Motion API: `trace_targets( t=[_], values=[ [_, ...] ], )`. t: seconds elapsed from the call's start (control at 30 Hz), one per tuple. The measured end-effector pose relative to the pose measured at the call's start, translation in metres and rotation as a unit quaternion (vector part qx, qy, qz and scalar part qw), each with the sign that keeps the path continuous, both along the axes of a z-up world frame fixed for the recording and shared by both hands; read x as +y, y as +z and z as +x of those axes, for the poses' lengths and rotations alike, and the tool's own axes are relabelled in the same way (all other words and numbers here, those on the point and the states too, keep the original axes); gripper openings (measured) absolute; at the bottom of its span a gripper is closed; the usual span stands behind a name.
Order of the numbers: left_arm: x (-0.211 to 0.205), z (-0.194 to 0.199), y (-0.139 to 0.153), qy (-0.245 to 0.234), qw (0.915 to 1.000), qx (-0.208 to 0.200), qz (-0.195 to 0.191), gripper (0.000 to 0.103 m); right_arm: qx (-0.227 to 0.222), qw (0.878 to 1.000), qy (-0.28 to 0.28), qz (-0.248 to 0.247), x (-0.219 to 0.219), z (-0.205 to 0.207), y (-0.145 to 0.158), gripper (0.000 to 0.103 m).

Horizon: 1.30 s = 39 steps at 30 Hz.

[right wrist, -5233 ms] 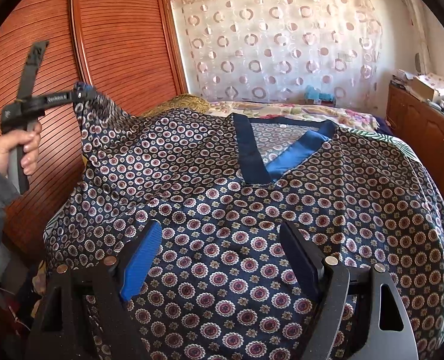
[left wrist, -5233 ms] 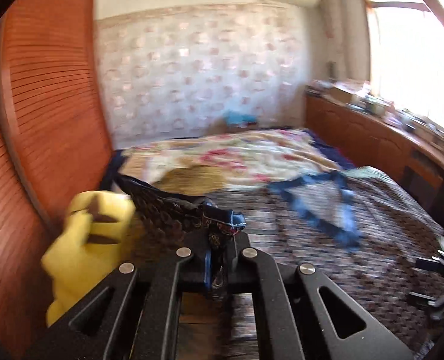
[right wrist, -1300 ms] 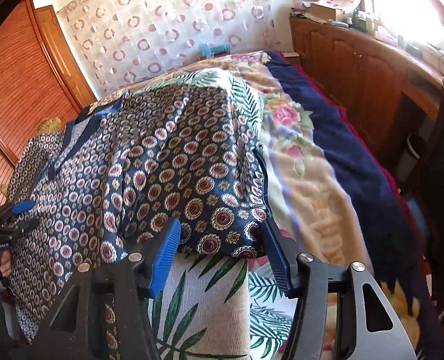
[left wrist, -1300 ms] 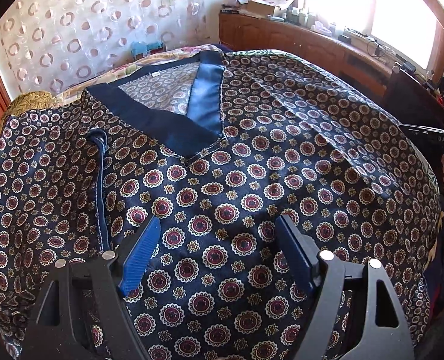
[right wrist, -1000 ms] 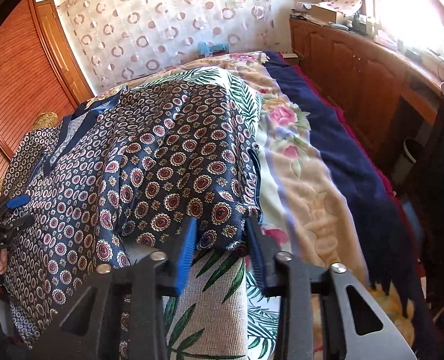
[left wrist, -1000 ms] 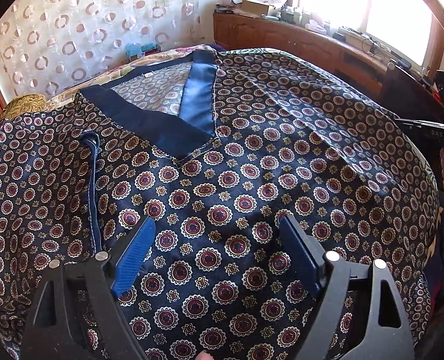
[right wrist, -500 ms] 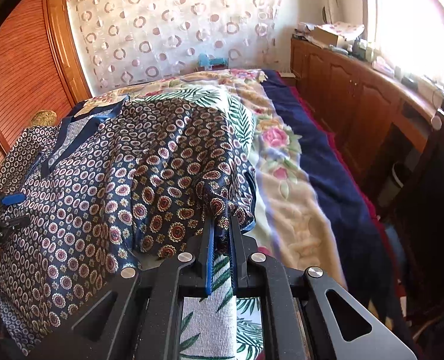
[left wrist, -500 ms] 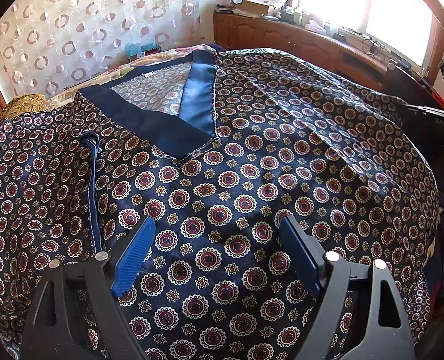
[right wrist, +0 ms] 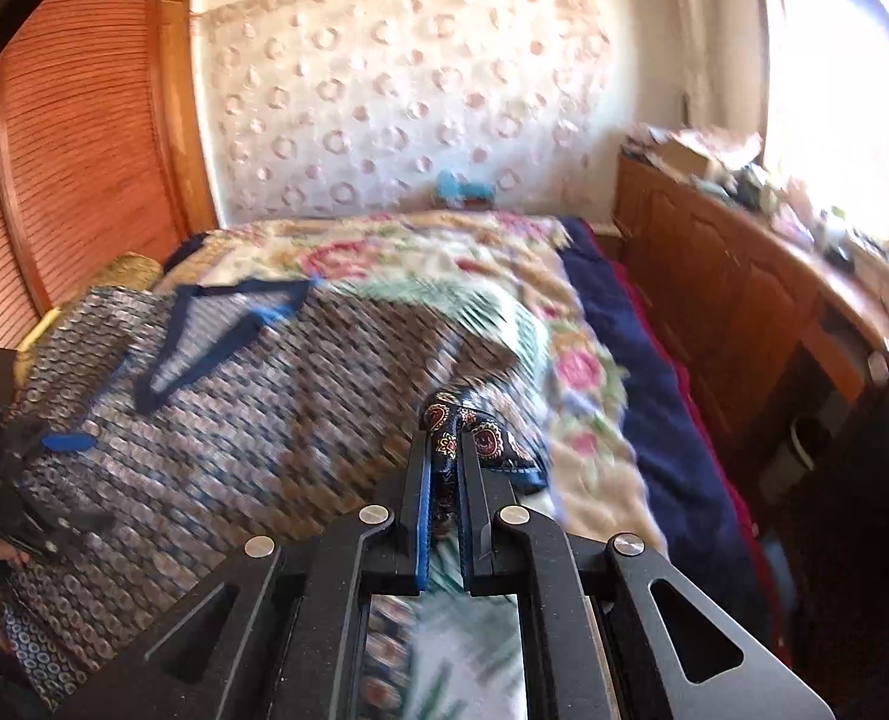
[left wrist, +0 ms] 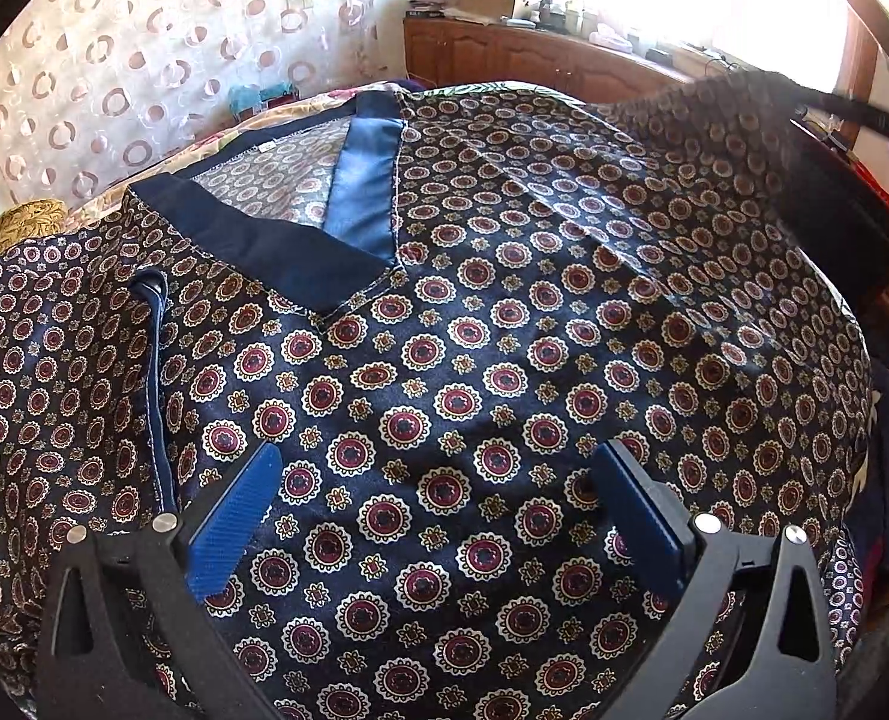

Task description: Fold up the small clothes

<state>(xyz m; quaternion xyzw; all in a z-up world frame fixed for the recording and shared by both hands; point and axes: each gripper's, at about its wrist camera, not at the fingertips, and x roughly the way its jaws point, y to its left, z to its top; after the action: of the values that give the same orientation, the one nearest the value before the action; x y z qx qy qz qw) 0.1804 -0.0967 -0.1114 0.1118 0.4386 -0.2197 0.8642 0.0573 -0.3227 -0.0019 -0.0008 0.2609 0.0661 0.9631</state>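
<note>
A navy top with red and cream medallions [left wrist: 474, 372] lies spread on the bed, its blue V-neck collar [left wrist: 300, 234] at the far side. Its left sleeve is folded inward, the hem [left wrist: 156, 384] running down the left. My left gripper [left wrist: 438, 510] is open and empty, just above the top's lower front. My right gripper [right wrist: 444, 468] is shut on the top's right sleeve edge [right wrist: 474, 432] and holds it lifted off the bed. In the left wrist view the lifted cloth [left wrist: 744, 120] rises at the upper right. The top [right wrist: 216, 420] is motion-blurred in the right wrist view.
A floral blanket [right wrist: 420, 264] and a dark blue cover [right wrist: 654, 396] lie on the bed to the right of the top. A wooden cabinet with clutter [right wrist: 744, 252] runs along the right. A slatted wooden wardrobe [right wrist: 84, 150] stands left. A patterned curtain [left wrist: 144, 60] hangs behind.
My right gripper closed on the top's right sleeve edge and is lifting it up and leftwards; the view is blurred. My left gripper stayed open and almost still over the top.
</note>
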Motion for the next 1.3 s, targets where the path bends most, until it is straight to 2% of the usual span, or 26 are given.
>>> trace_targets(
  t=[0.17, 0.3, 0.33, 0.4, 0.47, 0.63, 0.8, 1.0, 1.2, 1.23, 1.3],
  values=[
    [0.0, -0.001, 0.0, 0.002, 1.0, 0.0, 0.0, 0.103, -0.032, 0.997, 0.065, -0.015, 0.058, 0.008, 0.022, 0.007],
    [0.005, -0.003, 0.001, 0.017, 0.9999, -0.002, -0.001, 0.103, -0.011, 0.993, 0.117, -0.008, 0.089, 0.014, 0.015, 0.009],
    [0.009, -0.004, 0.004, 0.025, 0.9996, -0.005, -0.009, 0.103, -0.005, 0.993, 0.119, -0.013, 0.094, 0.016, 0.01, 0.013],
    [0.021, -0.01, 0.013, 0.04, 0.9983, -0.024, -0.034, 0.103, 0.002, 0.992, 0.121, -0.019, 0.097, 0.016, 0.002, 0.038],
    [0.031, -0.016, 0.023, 0.056, 0.9966, -0.044, -0.042, 0.103, 0.004, 0.993, 0.117, -0.014, 0.09, 0.016, -0.002, 0.047],
    [0.05, -0.038, 0.051, 0.058, 0.9921, -0.084, -0.074, 0.103, 0.025, 0.998, 0.065, -0.004, 0.053, 0.02, -0.016, 0.047],
    [0.056, -0.057, 0.07, 0.06, 0.9869, -0.106, -0.105, 0.103, 0.083, 0.996, 0.005, 0.013, 0.032, 0.048, -0.037, 0.047],
    [0.051, -0.066, 0.08, 0.057, 0.9863, -0.119, -0.099, 0.103, 0.136, 0.987, -0.013, 0.081, 0.012, 0.092, -0.066, 0.047],
    [0.054, -0.07, 0.079, 0.058, 0.9851, -0.117, -0.111, 0.103, 0.166, 0.98, -0.015, 0.111, 0.008, 0.13, -0.082, 0.047],
    [0.055, -0.07, 0.079, 0.059, 0.9851, -0.116, -0.112, 0.103, 0.165, 0.98, -0.015, 0.108, 0.009, 0.134, -0.081, 0.046],
    [0.057, -0.069, 0.077, 0.063, 0.9852, -0.115, -0.11, 0.103, 0.168, 0.981, -0.017, 0.096, 0.011, 0.143, -0.08, 0.025]
  ],
)
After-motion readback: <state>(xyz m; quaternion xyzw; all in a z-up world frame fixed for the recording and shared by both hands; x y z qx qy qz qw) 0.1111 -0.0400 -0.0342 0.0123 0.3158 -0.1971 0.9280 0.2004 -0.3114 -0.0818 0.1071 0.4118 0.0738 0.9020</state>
